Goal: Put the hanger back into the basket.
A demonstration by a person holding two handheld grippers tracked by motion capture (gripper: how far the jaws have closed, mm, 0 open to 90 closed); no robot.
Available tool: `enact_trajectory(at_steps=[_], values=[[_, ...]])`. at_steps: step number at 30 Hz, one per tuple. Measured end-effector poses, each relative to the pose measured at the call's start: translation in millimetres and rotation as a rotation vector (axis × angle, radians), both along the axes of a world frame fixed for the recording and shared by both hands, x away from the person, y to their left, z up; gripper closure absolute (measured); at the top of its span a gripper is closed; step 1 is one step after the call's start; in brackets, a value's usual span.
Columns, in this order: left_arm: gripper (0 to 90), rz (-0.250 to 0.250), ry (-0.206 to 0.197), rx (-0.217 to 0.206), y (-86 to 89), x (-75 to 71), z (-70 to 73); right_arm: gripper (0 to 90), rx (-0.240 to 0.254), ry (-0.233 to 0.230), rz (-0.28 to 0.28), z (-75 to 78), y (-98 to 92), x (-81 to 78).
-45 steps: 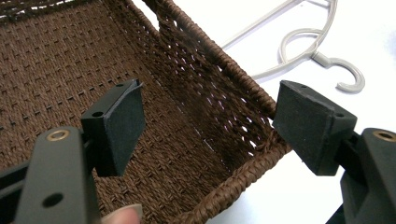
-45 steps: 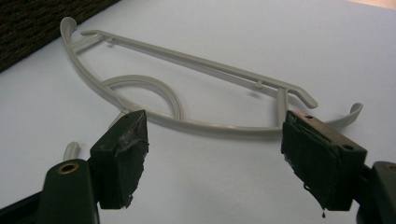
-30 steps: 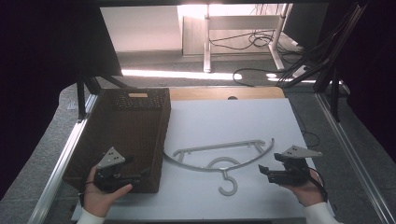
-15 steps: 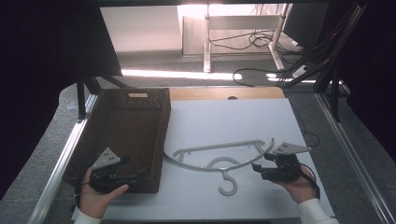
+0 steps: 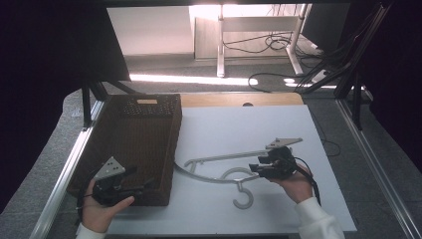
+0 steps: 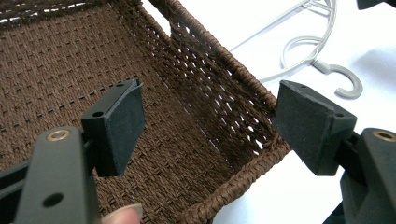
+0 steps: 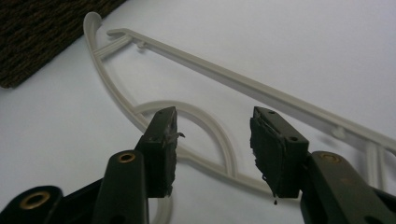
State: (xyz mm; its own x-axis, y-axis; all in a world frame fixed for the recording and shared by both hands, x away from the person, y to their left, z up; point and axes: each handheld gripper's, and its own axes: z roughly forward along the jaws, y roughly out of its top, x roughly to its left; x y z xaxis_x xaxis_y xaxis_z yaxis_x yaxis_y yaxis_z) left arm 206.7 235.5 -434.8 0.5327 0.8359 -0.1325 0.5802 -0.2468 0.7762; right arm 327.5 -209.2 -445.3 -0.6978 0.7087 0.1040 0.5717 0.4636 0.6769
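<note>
Your right gripper (image 5: 255,169) slides in over the hanger (image 5: 219,172) on the tabletop (image 5: 278,129) by the basket (image 5: 134,144), jaws just narrowing to half-open with nothing pinched yet, so a grab looks close, while your left gripper (image 5: 144,186) waits wide at the basket's corner.

The right gripper (image 5: 255,168) shifts leftward across the table — from beside the hanger's (image 5: 219,164) end to over its curved arm near the neck. Its jaws have just been closing — half-open now, nothing pressed between them.
</note>
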Motion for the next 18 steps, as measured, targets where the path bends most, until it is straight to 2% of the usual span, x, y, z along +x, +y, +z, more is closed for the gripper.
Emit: enact_trajectory(at_steps=[7, 10, 12, 14, 17, 18], values=[[24.4, -0.003, 0.003, 0.001, -0.6, -0.8, -1.1, 57.0, -0.026, 0.025, 0.059, -1.2, 25.9, 11.4], [24.4, -0.006, 0.003, 0.003, -1.4, -0.6, -1.1, 64.0, -0.050, 0.035, 0.082, -8.9, 37.7, 14.0], [24.3, -0.009, 0.005, 0.007, -1.8, -0.4, -1.6, 65.4, -0.056, 0.038, 0.086, -12.2, 40.0, 14.2], [24.3, -0.011, 0.004, 0.007, -1.8, -0.5, -1.7, 69.2, -0.098, 0.051, 0.105, -19.2, 43.5, 13.5], [24.3, -0.010, 0.002, 0.006, -1.7, -0.4, -1.5, 73.2, -0.096, 0.057, 0.103, -21.5, 43.2, 12.6], [24.3, -0.010, 0.002, 0.006, -1.8, -0.3, -1.5, 78.1, -0.102, 0.058, 0.107, -23.6, 43.2, 11.9]])
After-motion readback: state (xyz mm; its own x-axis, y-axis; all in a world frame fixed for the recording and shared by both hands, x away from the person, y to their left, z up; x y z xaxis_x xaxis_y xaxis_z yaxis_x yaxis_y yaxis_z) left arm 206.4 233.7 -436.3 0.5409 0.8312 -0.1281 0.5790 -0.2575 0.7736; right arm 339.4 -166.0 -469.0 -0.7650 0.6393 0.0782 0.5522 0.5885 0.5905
